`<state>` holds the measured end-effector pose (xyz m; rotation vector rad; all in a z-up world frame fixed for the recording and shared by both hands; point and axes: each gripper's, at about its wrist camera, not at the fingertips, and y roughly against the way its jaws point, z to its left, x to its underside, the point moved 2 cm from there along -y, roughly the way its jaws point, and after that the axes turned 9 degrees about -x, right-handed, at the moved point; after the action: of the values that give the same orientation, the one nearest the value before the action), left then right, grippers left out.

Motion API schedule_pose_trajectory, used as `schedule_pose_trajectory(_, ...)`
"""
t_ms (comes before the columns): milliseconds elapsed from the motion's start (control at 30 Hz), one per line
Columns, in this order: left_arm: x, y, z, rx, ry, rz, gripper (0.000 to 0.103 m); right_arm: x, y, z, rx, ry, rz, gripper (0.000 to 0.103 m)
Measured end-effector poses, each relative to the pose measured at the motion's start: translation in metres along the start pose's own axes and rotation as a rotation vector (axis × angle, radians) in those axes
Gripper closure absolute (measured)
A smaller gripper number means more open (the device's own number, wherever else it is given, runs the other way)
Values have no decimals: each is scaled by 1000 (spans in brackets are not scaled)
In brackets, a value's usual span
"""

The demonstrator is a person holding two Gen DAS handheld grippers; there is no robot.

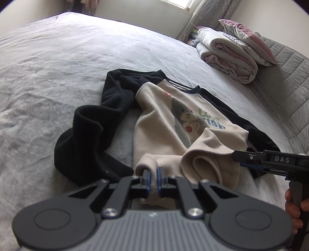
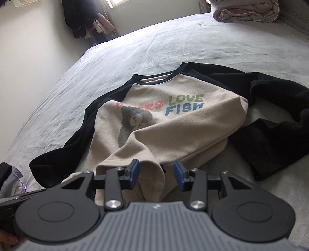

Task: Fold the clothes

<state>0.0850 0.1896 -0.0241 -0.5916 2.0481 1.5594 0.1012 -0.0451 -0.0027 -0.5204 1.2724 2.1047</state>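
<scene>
A cream sweatshirt [image 1: 160, 123] with black sleeves and a bear print lies rumpled on the grey bed; it also shows in the right wrist view [image 2: 173, 123]. One black sleeve [image 1: 90, 133] curls to the left of the body. My left gripper [image 1: 153, 180] is shut on the cream hem, which bunches up between its blue pads. My right gripper [image 2: 156, 173] is open, its fingers either side of a fold of the hem [image 2: 152, 177]. In the left wrist view the right gripper [image 1: 243, 157] comes in from the right at the hem's other corner.
The grey bed sheet [image 1: 58, 58] spreads wide around the sweatshirt. A folded quilt and a pillow [image 1: 231, 52] sit at the far right by the padded headboard. Dark clothes hang in the room's corner [image 2: 81, 17]. Some fabric lies at the left bed edge [image 2: 11, 181].
</scene>
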Motion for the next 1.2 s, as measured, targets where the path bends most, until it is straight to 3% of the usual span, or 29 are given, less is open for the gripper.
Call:
schedule_pose_trajectory(400,-1,0,0,-3,-7,-2,96,21,-17,0,38,20,43,60)
schedule_pose_trajectory(567,0,1,-1,-12,-19,-8,96,26,-20,0,89,86,49,89)
schedule_pose_trajectory(600,0,2,-2,-14,-22,-10,96,27,-19,0,97,98,46,91)
schedule_pose_trajectory(767,1,8,-2,4,-29,-23,96,28,1,-2,153,157,7,99)
schedule_pose_trajectory(967,11,30,2,47,-45,-68,96,35,52,-15,269,278,-52,99)
schedule_pose_trajectory(1200,25,61,6,91,-32,-68,99,50,104,-46,373,317,-107,100)
